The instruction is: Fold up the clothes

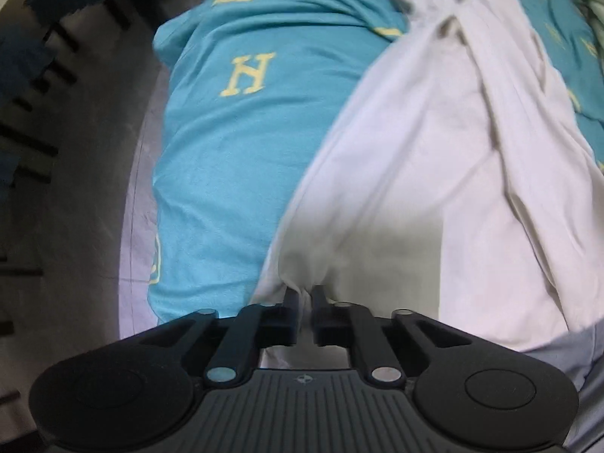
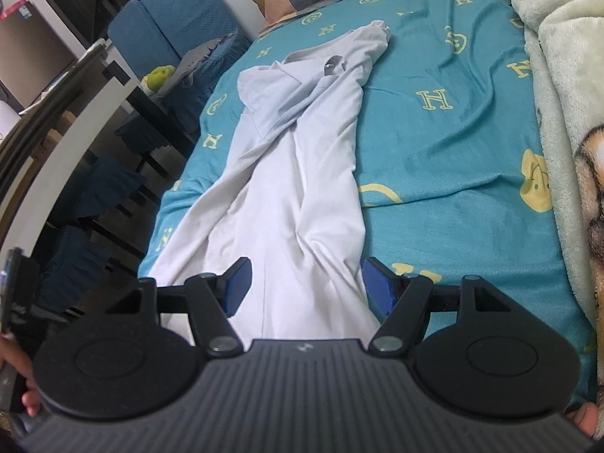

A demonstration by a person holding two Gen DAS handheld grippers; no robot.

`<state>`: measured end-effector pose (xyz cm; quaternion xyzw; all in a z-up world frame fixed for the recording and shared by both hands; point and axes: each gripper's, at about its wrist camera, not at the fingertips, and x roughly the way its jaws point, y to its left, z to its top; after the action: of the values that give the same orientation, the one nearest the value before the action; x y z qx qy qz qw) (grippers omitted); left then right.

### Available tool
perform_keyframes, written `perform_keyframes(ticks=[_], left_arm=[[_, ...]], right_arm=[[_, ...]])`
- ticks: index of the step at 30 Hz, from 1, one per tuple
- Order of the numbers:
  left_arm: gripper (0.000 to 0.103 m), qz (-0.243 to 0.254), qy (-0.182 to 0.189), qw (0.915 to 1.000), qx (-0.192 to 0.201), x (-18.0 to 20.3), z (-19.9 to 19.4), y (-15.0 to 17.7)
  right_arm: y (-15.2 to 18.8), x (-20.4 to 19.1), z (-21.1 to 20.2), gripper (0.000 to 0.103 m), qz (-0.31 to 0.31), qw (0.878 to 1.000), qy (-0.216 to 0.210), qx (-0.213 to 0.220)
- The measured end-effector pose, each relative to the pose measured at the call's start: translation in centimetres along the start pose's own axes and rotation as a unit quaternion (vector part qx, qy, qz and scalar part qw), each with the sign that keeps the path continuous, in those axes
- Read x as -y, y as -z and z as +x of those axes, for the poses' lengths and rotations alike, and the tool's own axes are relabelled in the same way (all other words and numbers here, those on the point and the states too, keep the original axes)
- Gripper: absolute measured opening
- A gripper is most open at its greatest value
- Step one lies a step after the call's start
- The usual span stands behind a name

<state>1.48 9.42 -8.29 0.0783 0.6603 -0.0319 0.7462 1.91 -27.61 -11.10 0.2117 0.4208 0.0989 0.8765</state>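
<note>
Shirt (image 2: pixel 298 196) hem is pinched by the closed left gripper (image 1: pixel 305 294); ahead of the wide-open, empty right gripper (image 2: pixel 305 283), cloth should be kept taut.

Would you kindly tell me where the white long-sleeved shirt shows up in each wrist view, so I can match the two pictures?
Left wrist view: the white long-sleeved shirt fills the centre and right, its near edge pinched in the left claw.
Right wrist view: it runs up the middle from between the open right claw fingers.
Shared landmark: the teal bedsheet with yellow H letters beneath it.
</note>
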Motion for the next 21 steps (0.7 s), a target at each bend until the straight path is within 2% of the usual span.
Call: perform_keyframes(ticks=[3,7,9,12,16,21], left_arm=[[0.004,0.039,0.006,0.9982,0.046,1.6,-3.4,0.5],[0.004,0.086,0.047,0.9889,0.112,4.6,-9.6,1.8],[0.004,0.107,0.072,0.9826,0.134,6.4,-12.0,2.8],[0.004,0.136,0.102,0.9744,0.147,9.6,-13.3,4.5],[0.004,0.149,0.13,0.9696,0.144,13.3,-11.5,6.3],[0.005,0.124,0.153,0.9735,0.116,14.4,-4.0,6.0]], right_arm=[[-0.1,0.2,0.3,0.068,0.0,1.0,0.007,-0.002],[-0.2,0.5,0.6,0.068,0.002,1.0,0.017,-0.004],[-0.2,0.8,0.4,0.068,0.009,1.0,0.02,-0.002],[-0.1,1.2,0.0,0.068,0.019,1.0,0.021,0.001],[0.0,1.6,-0.4,0.068,0.026,0.999,0.025,0.004],[0.2,2.3,-0.1,0.068,0.041,0.999,0.023,-0.011]])
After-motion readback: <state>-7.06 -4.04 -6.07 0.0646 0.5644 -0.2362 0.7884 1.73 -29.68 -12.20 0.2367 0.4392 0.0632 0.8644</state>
